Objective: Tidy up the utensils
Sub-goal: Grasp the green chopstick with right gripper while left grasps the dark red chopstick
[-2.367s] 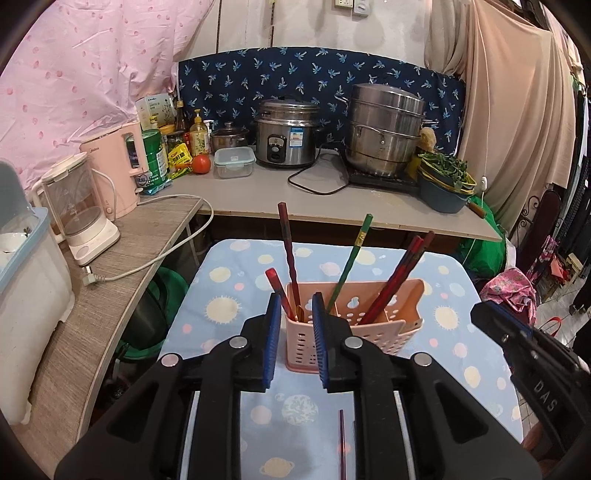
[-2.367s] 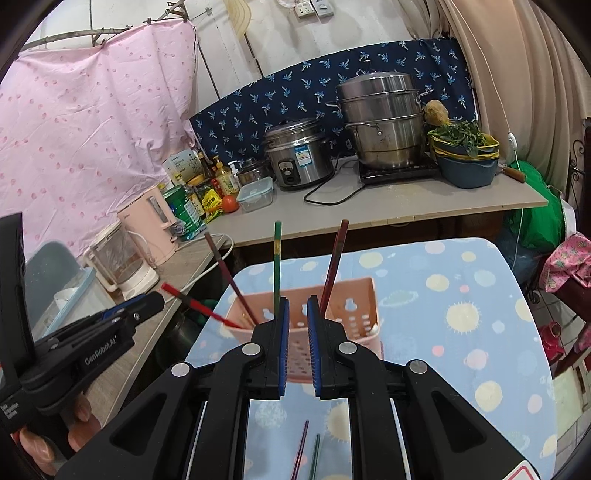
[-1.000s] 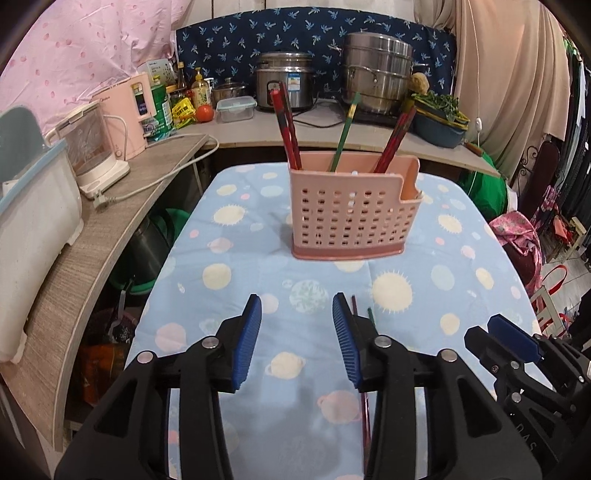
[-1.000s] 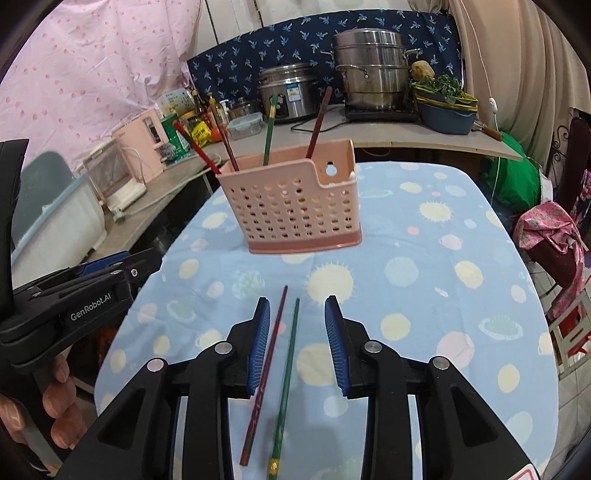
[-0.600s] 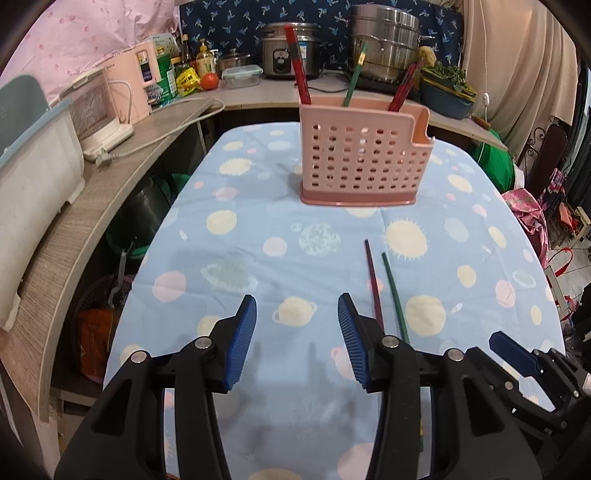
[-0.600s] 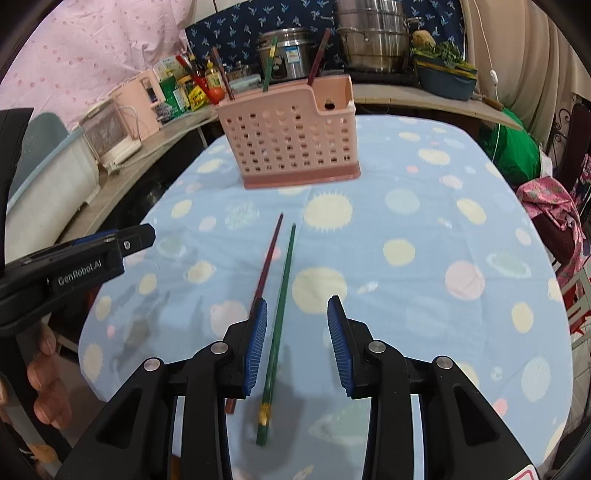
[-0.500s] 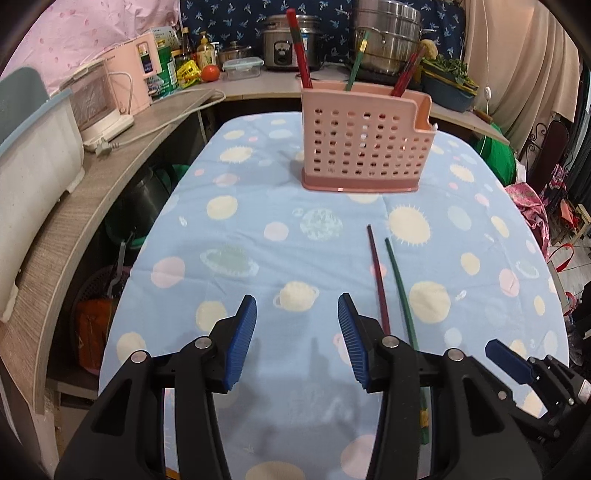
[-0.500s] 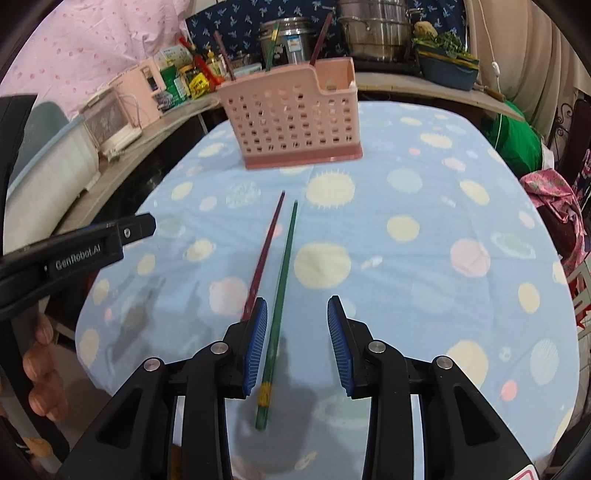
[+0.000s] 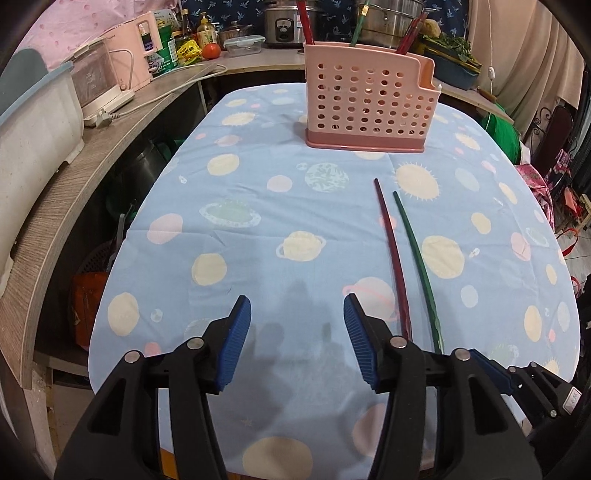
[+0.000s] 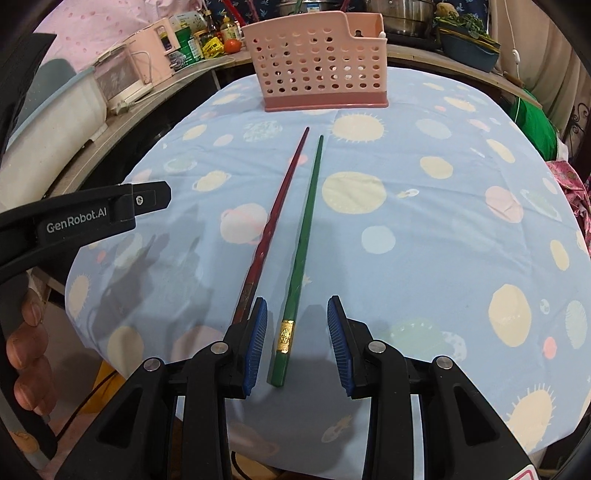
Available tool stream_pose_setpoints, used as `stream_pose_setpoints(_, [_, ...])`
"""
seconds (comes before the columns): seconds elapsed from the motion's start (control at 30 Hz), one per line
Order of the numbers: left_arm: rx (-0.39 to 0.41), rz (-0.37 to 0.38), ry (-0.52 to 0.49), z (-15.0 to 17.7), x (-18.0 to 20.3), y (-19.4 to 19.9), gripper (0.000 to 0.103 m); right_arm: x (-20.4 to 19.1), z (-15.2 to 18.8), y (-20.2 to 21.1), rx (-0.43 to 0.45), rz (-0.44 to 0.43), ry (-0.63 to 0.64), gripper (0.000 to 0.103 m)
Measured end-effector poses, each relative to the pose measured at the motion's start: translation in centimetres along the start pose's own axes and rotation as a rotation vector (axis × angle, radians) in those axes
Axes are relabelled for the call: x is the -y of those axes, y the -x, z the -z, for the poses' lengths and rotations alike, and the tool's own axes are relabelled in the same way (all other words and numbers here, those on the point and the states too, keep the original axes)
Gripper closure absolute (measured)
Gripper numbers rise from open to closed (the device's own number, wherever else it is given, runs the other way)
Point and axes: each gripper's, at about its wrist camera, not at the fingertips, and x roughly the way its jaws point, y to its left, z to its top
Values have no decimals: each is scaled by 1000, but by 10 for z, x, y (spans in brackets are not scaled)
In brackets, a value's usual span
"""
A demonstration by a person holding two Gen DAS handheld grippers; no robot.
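A pink perforated utensil basket (image 9: 369, 99) stands at the far end of the table and holds several red and green chopsticks; it also shows in the right wrist view (image 10: 319, 61). A dark red chopstick (image 10: 277, 210) and a green chopstick (image 10: 304, 229) lie side by side on the blue cloth; both also show in the left wrist view, red (image 9: 391, 247) and green (image 9: 417, 258). My right gripper (image 10: 295, 336) is open, its jaws on either side of the green chopstick's thick end. My left gripper (image 9: 297, 332) is open and empty, left of the chopsticks.
The table (image 9: 258, 206) has a blue cloth with sun and planet prints. A wooden counter (image 9: 74, 147) on the left carries a kettle, a white bin and jars. Pots and a rice cooker stand on the back counter (image 9: 280, 22). The left gripper's body (image 10: 85, 218) shows at the left.
Both grippers have drawn back from the basket toward the table's near edge and lowered. Both jaws went from shut to open. The right gripper now straddles the green chopstick's end.
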Motion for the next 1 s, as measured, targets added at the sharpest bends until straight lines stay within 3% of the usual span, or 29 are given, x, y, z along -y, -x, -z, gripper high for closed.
stream_pose_setpoints(0.17, [-20, 4, 0, 6, 1, -4, 53, -4, 6, -2, -1, 26, 24, 76])
stream_pose_setpoints(0.37, [-41, 15, -10, 13, 5, -9, 48, 1, 8, -2, 8, 66, 42, 96])
stream_pose_setpoints(0.63, [-76, 58, -52, 22, 27, -17, 46, 19, 4, 5, 11, 70, -7, 96])
stream_pose_setpoints(1.0, [-101, 98, -133, 31, 67, -22, 35, 55, 3, 16, 32, 88, -83, 96])
